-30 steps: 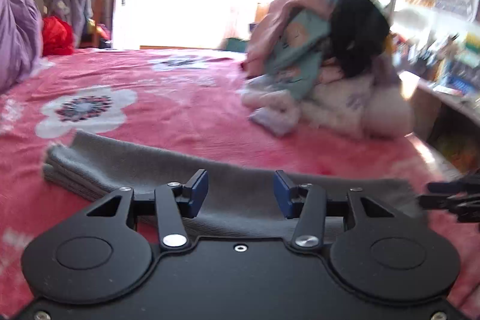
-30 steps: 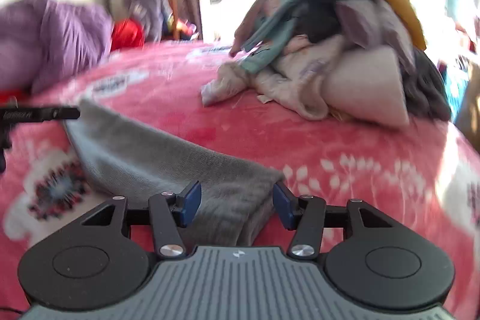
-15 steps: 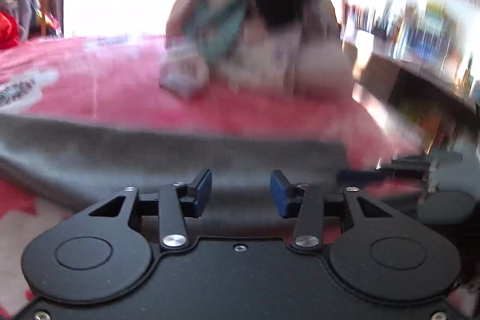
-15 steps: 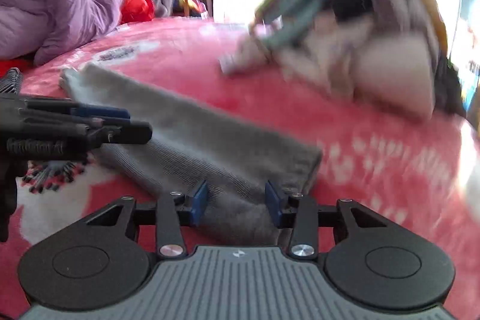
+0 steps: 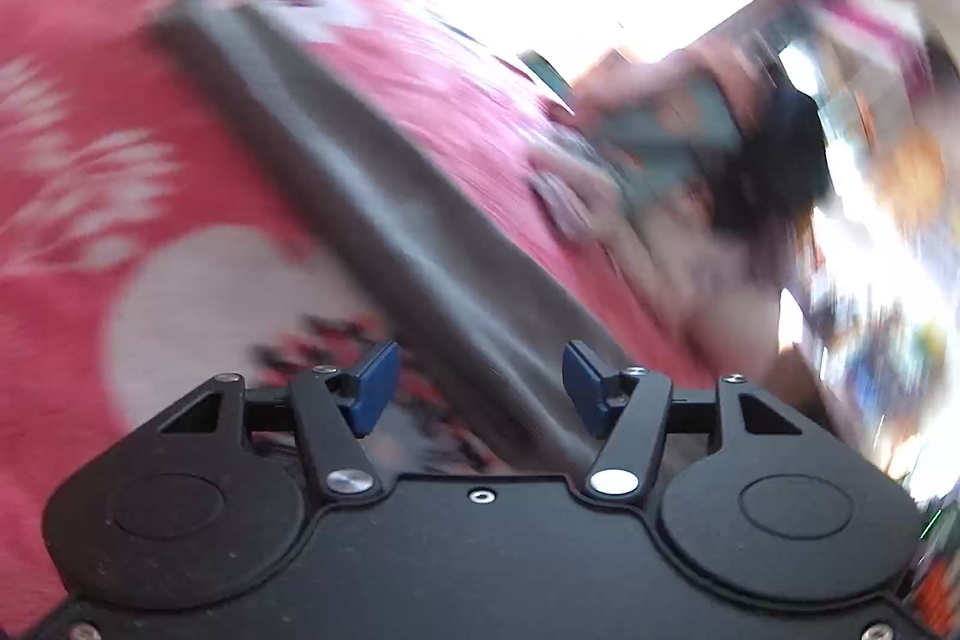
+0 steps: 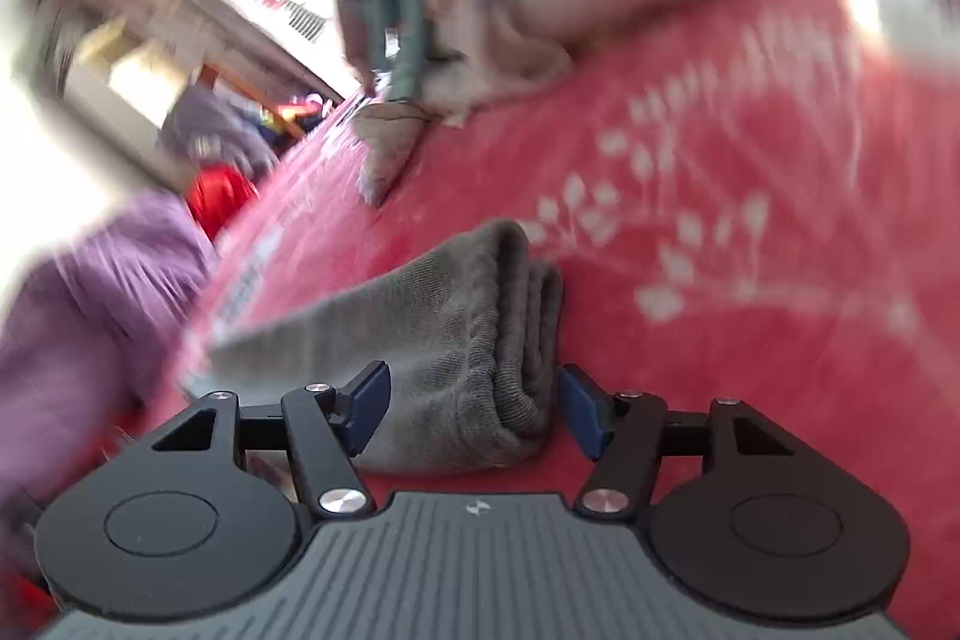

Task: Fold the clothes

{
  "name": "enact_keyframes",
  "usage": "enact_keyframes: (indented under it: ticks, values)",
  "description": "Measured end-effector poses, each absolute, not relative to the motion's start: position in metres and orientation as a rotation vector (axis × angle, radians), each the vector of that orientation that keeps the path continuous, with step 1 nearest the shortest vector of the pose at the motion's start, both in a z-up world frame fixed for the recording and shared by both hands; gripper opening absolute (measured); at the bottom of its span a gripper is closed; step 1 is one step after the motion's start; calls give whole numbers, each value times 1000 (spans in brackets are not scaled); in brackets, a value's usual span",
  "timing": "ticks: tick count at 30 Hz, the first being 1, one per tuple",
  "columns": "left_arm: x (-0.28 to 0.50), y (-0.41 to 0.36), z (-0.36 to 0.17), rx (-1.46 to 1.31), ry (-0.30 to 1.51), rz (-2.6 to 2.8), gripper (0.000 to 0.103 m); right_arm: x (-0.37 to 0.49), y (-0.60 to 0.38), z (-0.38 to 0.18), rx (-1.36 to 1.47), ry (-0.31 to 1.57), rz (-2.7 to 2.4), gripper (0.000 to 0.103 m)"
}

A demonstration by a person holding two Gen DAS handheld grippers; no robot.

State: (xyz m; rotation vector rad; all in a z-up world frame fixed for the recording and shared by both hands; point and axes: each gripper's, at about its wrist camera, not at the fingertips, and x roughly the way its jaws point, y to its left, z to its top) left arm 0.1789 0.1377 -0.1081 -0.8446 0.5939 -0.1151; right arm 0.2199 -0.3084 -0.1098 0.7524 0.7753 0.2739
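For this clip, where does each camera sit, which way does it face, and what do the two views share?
Left wrist: on the left tongs, tilted, looking down along the grey garment on the red bedspread toward the clothes pile; only its own open tongs show.
Right wrist: on the right tongs, tilted the other way, over the garment's folded end; only its own open tongs show, their jaws just opened.
Shared: garment, bedspread, pile.
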Motion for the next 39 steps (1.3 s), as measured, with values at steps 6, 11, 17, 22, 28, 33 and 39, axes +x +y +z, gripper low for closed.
enact_keyframes:
  ticks: [6, 11, 17, 22, 28, 33, 39]
  values:
    - [196, 204, -132, -1141, 520, 14, 60, 237, -309, -135, 935, 785, 284, 66]
    - [230, 234, -126, -1150, 443, 118, 60, 249, -298, -135, 873, 758, 299, 69]
    - [251, 247, -132, -1128, 455, 218, 22, 254, -295, -137, 869, 742, 254, 43]
    - [225, 244, -112, -1125, 399, 192, 14, 252, -299, -130, 901, 769, 263, 36]
    - [153, 227, -70, -1056, 373, 138, 13, 217, -317, -104, 900, 811, 313, 35]
    - [91, 222, -101, -1017, 542, 226, 39, 169, -337, -96, 824, 909, 339, 41]
    - [55, 210, -77, -889, 454, 219, 40, 130, -356, -117, 872, 902, 316, 64]
